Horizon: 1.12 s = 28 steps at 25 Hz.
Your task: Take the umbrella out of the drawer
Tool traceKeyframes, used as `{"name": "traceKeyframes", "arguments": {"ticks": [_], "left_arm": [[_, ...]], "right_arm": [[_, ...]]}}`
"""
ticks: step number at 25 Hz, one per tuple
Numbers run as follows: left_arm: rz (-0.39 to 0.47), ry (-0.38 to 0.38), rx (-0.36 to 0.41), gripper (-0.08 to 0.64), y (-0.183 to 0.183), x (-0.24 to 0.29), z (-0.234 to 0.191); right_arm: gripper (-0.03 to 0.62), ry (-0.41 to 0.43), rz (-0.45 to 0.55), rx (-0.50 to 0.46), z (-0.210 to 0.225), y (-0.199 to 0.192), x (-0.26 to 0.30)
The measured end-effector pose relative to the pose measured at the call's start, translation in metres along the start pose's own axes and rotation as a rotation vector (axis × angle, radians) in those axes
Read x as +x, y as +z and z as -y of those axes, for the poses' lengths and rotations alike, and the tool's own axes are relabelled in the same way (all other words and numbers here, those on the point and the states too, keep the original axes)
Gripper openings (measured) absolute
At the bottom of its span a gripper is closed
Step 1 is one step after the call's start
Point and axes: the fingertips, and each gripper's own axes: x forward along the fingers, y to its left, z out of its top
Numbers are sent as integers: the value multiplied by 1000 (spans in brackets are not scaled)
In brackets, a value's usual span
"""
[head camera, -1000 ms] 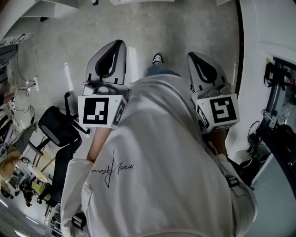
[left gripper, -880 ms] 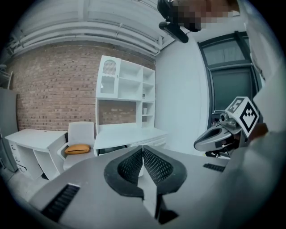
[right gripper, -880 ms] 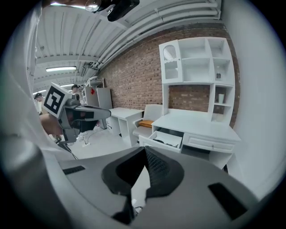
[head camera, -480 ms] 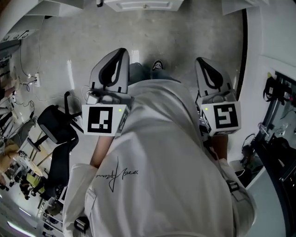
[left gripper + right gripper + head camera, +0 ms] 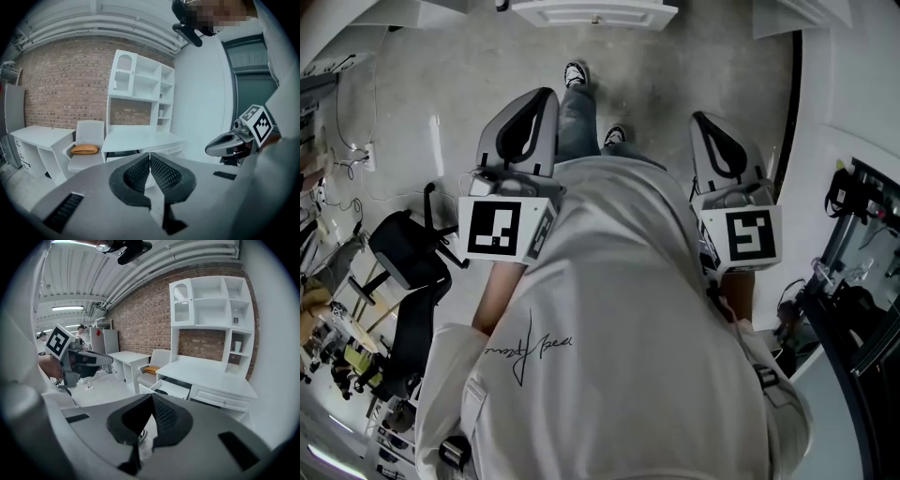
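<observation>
Umbrella (image 5: 161,391): only a dark shape, too small to confirm, lying in the open drawer (image 5: 165,388) of the white desk (image 5: 211,373). Left gripper (image 5: 150,157) jaws pressed together, nothing between them. Right gripper (image 5: 151,398) likewise closed and empty. Both well apart from the desk.

Open drawer (image 5: 177,389) contents too small to tell (dark shape only).

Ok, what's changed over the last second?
The person has walked toward the white desk, whose edge now shows at the head view's top; one shoe has stepped ahead. The left hand-held gripper and right hand-held gripper stayed shut and empty.
</observation>
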Motion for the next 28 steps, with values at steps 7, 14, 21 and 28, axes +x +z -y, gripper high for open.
{"name": "traceKeyframes", "arguments": {"ticks": [7,14,21,28], "left_arm": [[5,-31,-8,18,20,36,-41],[8,-63,-24,18,46,71,-83],[55,-166,-34,18,73,106,-117],[55,-215,-65,17,86,138,-158]], "right_arm": [[23,-49,34,-5,16,31,37],[23,-91,55,3,34,69,73],[23,-167,74,97,54,107,107],[25,-150,137,139,57,147,146]]}}
